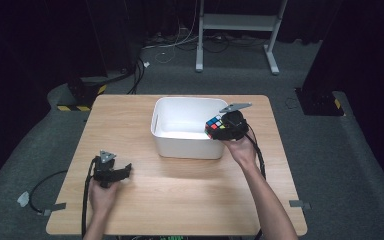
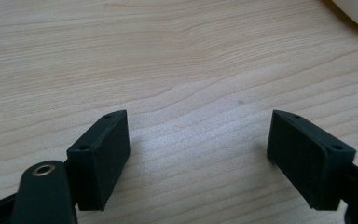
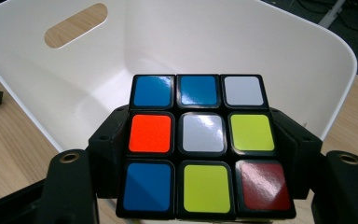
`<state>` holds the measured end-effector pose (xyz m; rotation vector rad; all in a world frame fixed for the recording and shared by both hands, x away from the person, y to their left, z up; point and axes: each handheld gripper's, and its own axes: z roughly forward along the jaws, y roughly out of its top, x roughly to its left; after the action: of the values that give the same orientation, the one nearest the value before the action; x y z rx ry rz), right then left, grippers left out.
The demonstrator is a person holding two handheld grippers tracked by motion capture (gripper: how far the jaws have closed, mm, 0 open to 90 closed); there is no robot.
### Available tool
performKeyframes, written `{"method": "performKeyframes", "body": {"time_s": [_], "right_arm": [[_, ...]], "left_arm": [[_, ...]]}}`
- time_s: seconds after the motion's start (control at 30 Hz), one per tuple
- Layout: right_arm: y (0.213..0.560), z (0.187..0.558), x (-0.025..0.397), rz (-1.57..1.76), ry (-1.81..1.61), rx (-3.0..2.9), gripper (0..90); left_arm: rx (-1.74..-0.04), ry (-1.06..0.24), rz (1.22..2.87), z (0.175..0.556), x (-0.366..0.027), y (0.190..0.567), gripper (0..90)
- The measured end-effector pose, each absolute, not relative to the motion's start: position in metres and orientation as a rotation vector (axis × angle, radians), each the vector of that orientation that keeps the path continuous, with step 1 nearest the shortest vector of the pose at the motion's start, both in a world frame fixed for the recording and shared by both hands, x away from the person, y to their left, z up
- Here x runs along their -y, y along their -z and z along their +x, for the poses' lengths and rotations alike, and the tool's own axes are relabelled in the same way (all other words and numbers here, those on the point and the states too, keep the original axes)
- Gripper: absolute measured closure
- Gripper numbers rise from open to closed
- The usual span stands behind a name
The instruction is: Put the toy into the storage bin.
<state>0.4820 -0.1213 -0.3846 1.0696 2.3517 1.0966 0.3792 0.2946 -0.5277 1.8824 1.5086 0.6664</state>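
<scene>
Right now the right gripper (image 1: 219,127) is clamped on a puzzle cube (image 3: 205,144), holding it over the near right corner of the white bin (image 1: 180,145), which sits toward the tabletop's far edge. The cube's upturned face is scrambled: blue, orange, white, yellow-green and dark red stickers on black. The left gripper (image 2: 198,156) rests spread wide on the tabletop (image 1: 180,190) near the left edge, empty.

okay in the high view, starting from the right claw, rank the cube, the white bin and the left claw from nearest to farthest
From the right claw, in the high view:
1. Cube: held in the claw itself, over the bin's right front corner.
2. White bin: directly under and beside it, mid-table.
3. Left claw: farthest, resting open near the table's front left.
</scene>
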Motion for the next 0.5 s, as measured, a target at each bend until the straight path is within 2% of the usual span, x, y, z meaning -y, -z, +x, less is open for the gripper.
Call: {"method": "performKeyframes", "body": {"time_s": [0.5], "right_arm": [[0.381,0.478,0.132,1.074,-1.153,-2.321,33.5]], "left_arm": [[-1.51,-0.668,1.882,0.379,-0.295,0.528,21.3]]}}
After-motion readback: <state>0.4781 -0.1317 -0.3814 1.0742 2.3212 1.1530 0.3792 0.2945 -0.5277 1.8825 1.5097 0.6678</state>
